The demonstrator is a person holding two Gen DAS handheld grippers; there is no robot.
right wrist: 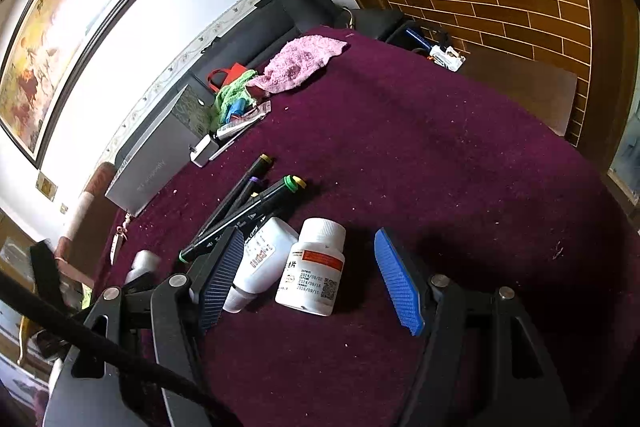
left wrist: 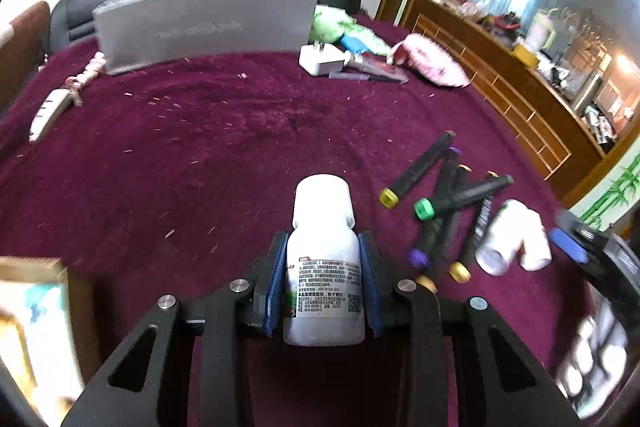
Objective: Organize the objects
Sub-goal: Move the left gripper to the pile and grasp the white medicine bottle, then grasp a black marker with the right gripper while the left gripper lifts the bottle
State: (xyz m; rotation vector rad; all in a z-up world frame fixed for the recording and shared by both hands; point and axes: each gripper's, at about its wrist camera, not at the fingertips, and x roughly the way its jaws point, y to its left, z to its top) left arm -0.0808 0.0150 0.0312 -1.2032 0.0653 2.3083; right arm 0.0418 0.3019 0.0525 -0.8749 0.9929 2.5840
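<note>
**Left clamps a bottle, right lines up the next one**

While my left gripper (left wrist: pixel 323 277) is pinched on a white medicine bottle (left wrist: pixel 323 259), blue pads pressing both sides of its labelled body, cap pointing away from me, the bottle sits low over the maroon tablecloth (left wrist: pixel 200 155) (lifted or not, I can't tell). My right gripper (right wrist: pixel 316 279) is spread wide, nothing held; a second white bottle with an orange label (right wrist: pixel 314 267) lies between my fingers, pads clear of it. A third bottle (right wrist: pixel 262 255) lies just beside it, partly behind my left-hand pad, touching the heap of black markers (right wrist: pixel 244 203).

Step, by my guess: pick-up phase of sorting, bottles first. Next for the right: ease forward, centre on the orange-label bottle's body, close without nudging its neighbour or the markers. Left then needs a drop spot; the silver box (left wrist: pixel 208 23) at the far edge is a possible target, not certain.
</note>
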